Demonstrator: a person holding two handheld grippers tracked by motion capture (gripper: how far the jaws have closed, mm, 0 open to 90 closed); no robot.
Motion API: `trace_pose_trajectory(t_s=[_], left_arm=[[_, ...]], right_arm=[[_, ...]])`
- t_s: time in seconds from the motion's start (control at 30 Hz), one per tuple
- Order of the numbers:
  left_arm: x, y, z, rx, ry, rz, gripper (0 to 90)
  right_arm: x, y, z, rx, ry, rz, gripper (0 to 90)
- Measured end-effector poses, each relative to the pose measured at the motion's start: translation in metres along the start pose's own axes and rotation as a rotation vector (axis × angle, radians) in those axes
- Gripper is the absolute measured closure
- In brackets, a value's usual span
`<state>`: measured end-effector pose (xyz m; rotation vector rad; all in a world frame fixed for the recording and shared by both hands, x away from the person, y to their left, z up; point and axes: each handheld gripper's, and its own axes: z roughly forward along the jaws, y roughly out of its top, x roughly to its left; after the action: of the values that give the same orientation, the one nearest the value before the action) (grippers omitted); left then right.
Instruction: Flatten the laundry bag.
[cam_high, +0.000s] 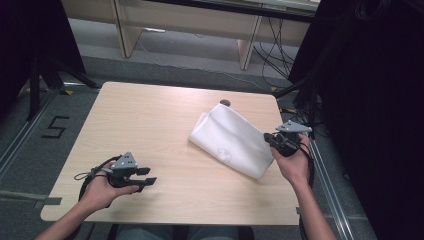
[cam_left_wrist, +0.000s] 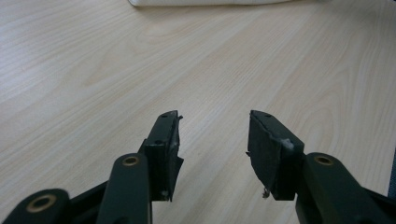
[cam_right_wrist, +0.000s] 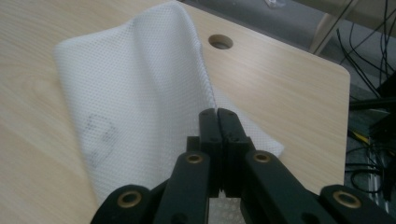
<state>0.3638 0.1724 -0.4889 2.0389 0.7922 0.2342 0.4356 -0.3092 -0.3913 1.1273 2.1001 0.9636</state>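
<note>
- Right tool (cam_high: 272, 138): jaws pressed together on the edge of the white mesh cloth (cam_high: 232, 138); in the right gripper view a fold of the fabric rises into the closed tips (cam_right_wrist: 218, 113), so it is grasping the cloth
- Left tool (cam_high: 146, 176): jaws apart, nothing between them, hanging just over bare table (cam_high: 150, 120) at about 7 o'clock, well apart from the cloth
- Cloth sits in the right half of the table, around 3 o'clock from centre, folded, a faint printed mark on its upper face; a round cable hole (cam_high: 225, 103) lies just beyond its far corner
- Long axis runs diagonally, from 11 o'clock (far end by the hole) to 5 o'clock (near end by the right hand)
- Risk, my judgement: the grip takes only a thin edge of slippery mesh, so a quick pull could let it slide out
- Risk: lifting one-sided could let the fold fall open or drag the cloth toward the table's 3 o'clock edge
</note>
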Motion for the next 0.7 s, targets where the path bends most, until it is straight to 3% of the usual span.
trace_pose_trajectory(t_s=[0.07,0.1,0.2,0.23,0.3,0.33,0.43,0.47,0.6,0.7], left_arm=[[-0.001,0.000,0.001,0.000,-0.002,-0.005,53.4],[-0.001,0.000,0.001,0.000,-0.003,-0.004,53.4],[-0.001,0.000,0.001,0.007,0.000,-0.004,53.5],[-0.002,0.000,0.001,0.003,-0.004,-0.023,53.5],[-0.002,0.000,0.002,-0.003,-0.003,-0.014,53.5],[-0.002,0.000,0.002,-0.002,-0.002,-0.006,53.5],[-0.002,0.000,0.001,0.003,-0.007,-0.006,53.5],[-0.002,0.000,0.001,0.005,-0.007,-0.005,53.5],[-0.002,0.000,0.001,0.014,-0.006,-0.021,53.4],[-0.002,0.000,0.001,0.005,-0.001,-0.023,53.2]], right_arm=[[0.007,0.000,-0.005,-0.005,0.022,0.006,90.0],[0.008,-0.001,-0.007,-0.019,0.027,-0.024,90.0],[0.018,-0.001,-0.013,-0.012,0.058,-0.034,90.0],[0.021,-0.003,-0.014,-0.025,0.063,-0.045,90.0],[0.024,-0.003,-0.016,-0.017,0.076,-0.043,90.0],[0.028,-0.004,-0.017,-0.013,0.099,-0.067,90.0],[0.032,-0.006,-0.019,-0.014,0.110,-0.057,90.0],[0.040,-0.008,-0.022,0.008,0.135,-0.020,90.0],[0.046,-0.012,-0.026,0.003,0.171,-0.055,90.0],[0.054,-0.018,-0.028,0.020,0.204,-0.043,90.0]])
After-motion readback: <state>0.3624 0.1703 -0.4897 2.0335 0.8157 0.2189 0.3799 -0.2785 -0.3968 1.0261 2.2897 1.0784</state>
